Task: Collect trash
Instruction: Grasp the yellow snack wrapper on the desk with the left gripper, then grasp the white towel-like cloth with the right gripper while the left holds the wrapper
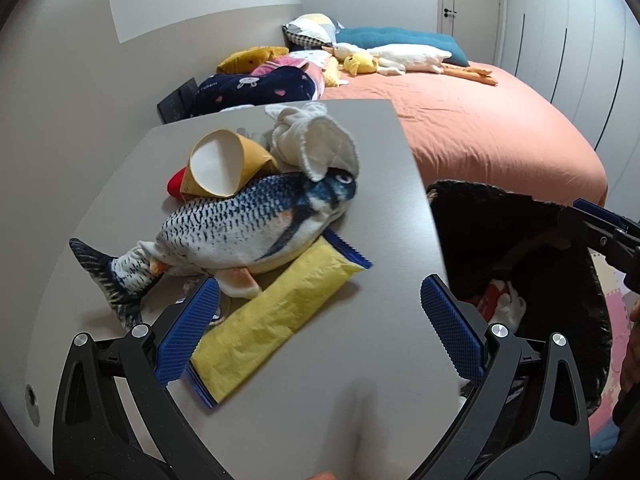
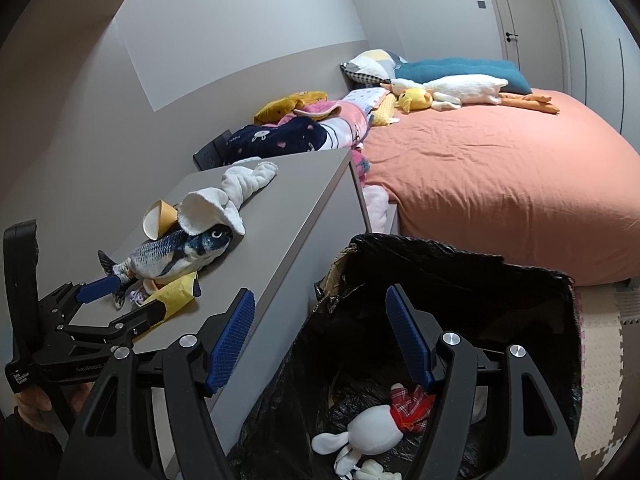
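A yellow wrapper [image 1: 276, 320] with blue ends lies flat on the grey cabinet top [image 1: 320, 400], close to its near edge. A plush fish [image 1: 248, 224] rests partly on top of the wrapper's upper side, its tail pointing toward the wall. Behind the fish a crushed paper cup [image 1: 220, 164] lies on its side, leaning on the fish's back, with something small and red [image 1: 175, 186] poking out beside it. A knotted white cloth [image 1: 312, 140] drapes over the fish's head.

The left gripper [image 1: 320, 304] hovers just above the wrapper, its blue fingers [image 1: 188, 332] spread wide with nothing clamped; one finger overlaps the wrapper's edge, though I cannot tell if it touches.

To the right of the cabinet stands a bin lined with a black bag [image 2: 520, 300]. A white rabbit toy [image 2: 372, 428] with a red plaid scrap lies at the bottom. The right gripper [image 2: 320, 336] hangs over the bin's mouth, fingers apart and empty.

Beyond is a bed with an orange sheet [image 2: 500, 176], piled with pillows, blankets and a plush goose [image 2: 452, 88].
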Demonstrator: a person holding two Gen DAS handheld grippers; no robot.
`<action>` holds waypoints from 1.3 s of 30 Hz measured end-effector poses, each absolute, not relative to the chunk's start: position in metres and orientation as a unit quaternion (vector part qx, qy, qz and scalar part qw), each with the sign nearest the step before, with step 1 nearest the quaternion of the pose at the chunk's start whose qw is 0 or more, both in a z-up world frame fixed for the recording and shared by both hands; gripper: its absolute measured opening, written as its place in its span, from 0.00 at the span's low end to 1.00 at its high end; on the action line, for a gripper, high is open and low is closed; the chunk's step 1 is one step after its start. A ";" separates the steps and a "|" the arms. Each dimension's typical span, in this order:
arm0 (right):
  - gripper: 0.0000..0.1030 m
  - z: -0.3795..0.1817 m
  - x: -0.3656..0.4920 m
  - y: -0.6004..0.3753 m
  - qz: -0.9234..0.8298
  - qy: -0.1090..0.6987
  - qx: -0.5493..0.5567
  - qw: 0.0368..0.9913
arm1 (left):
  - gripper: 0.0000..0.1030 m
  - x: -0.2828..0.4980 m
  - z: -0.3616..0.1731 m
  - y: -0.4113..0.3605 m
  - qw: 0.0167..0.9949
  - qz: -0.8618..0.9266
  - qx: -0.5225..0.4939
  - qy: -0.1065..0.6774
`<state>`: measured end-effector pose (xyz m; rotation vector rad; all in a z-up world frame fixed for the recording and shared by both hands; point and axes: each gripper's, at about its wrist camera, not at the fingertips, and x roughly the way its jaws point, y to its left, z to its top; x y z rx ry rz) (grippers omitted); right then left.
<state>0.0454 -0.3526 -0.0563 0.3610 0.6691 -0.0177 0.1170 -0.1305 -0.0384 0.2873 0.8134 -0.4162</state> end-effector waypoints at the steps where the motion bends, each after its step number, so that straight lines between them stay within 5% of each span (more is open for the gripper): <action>1: 0.67 -0.057 0.048 -0.352 -0.008 0.328 0.176 0.928 | 0.92 0.120 -0.040 -0.129 0.886 -0.203 0.136 0.394; 16: 0.67 -0.073 0.082 -0.339 -0.001 0.350 0.170 0.921 | 0.54 0.141 -0.074 -0.119 0.854 -0.246 0.154 0.432; 22: 0.67 -0.077 0.089 -0.330 0.007 0.357 0.164 0.919 | 0.53 0.147 -0.079 -0.113 0.849 -0.255 0.142 0.440; 29: 0.67 -0.074 0.091 -0.327 0.007 0.356 0.162 0.921 | 0.30 0.142 -0.078 -0.110 0.851 -0.262 0.140 0.433; 39: 0.67 -0.071 0.097 -0.314 0.020 0.355 0.153 0.922 | 0.27 0.111 -0.053 -0.097 0.868 -0.272 0.131 0.395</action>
